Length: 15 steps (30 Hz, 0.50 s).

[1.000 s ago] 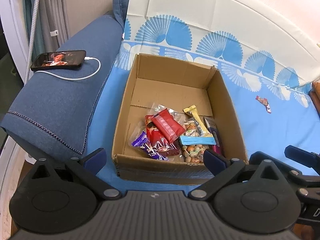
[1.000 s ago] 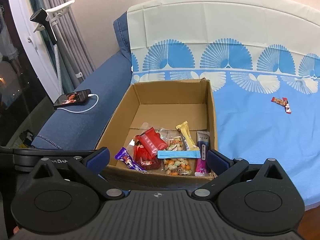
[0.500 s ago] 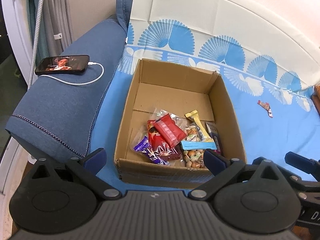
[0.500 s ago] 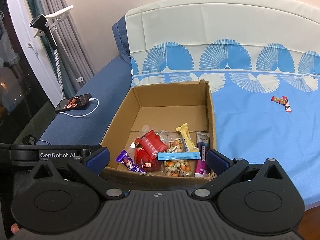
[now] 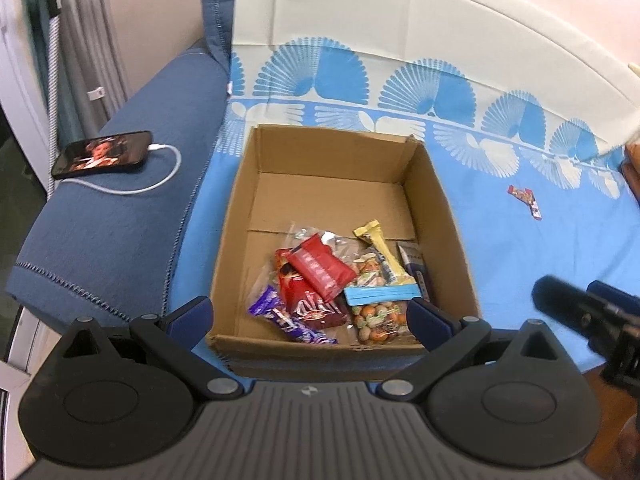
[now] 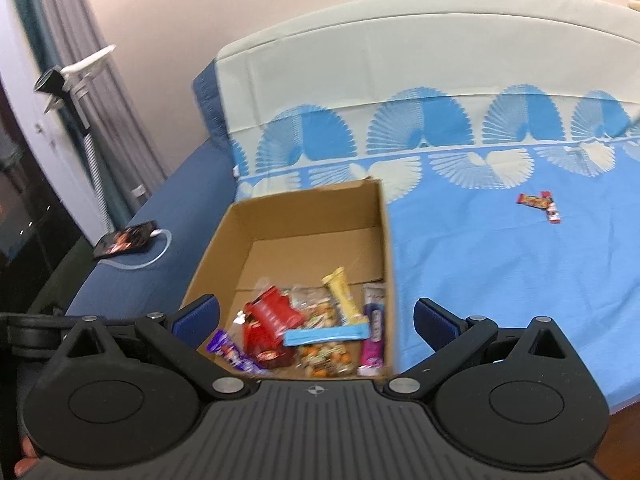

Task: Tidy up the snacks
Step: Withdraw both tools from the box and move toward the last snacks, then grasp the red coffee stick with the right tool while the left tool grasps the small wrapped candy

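Snacks (image 6: 304,328) lie heaped in the cardboard box (image 6: 386,248) just ahead of both grippers. We note the right gripper (image 6: 316,316) and left gripper (image 5: 310,316) both spread wide, holding nothing. Farther off, ahead-right on the blue sheet (image 6: 480,272), one stray wrapper (image 6: 540,205) remains, long axis roughly crosswise; right gripper judged nearer.

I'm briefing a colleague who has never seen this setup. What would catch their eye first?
An open cardboard box sits on the blue fan-patterned sheet, with bright snack packets heaped at its near end. One small red snack lies alone on the sheet to the box's right. A lit phone charges on the sofa arm at left.
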Each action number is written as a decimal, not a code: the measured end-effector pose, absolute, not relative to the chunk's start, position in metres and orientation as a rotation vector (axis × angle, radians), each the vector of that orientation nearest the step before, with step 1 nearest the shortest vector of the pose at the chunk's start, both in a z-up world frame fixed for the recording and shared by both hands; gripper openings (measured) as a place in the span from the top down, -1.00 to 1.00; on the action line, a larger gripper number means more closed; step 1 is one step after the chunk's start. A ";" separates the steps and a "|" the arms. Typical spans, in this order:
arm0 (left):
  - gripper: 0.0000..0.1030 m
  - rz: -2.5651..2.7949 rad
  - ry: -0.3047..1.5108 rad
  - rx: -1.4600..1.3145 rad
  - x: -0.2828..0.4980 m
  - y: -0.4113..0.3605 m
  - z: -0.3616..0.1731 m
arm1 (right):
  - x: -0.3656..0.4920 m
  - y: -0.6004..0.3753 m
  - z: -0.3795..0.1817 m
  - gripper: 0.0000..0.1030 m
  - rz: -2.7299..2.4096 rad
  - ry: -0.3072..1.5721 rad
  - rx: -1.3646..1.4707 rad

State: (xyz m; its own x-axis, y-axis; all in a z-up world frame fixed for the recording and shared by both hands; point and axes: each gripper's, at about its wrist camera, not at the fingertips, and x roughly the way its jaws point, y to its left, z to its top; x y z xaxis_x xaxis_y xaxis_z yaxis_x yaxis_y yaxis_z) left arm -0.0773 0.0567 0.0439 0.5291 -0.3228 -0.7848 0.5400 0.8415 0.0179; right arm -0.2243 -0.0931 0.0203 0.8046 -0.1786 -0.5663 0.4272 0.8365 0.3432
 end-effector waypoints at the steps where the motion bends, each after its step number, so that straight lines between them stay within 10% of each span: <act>1: -0.99 -0.527 0.875 0.280 -0.077 0.051 0.044 | -0.226 -0.099 0.019 -1.00 -0.349 0.542 0.485; 15: -1.00 -0.782 0.921 0.385 -0.054 -0.178 0.051 | -0.260 -0.296 -0.046 -1.00 -0.682 0.562 0.475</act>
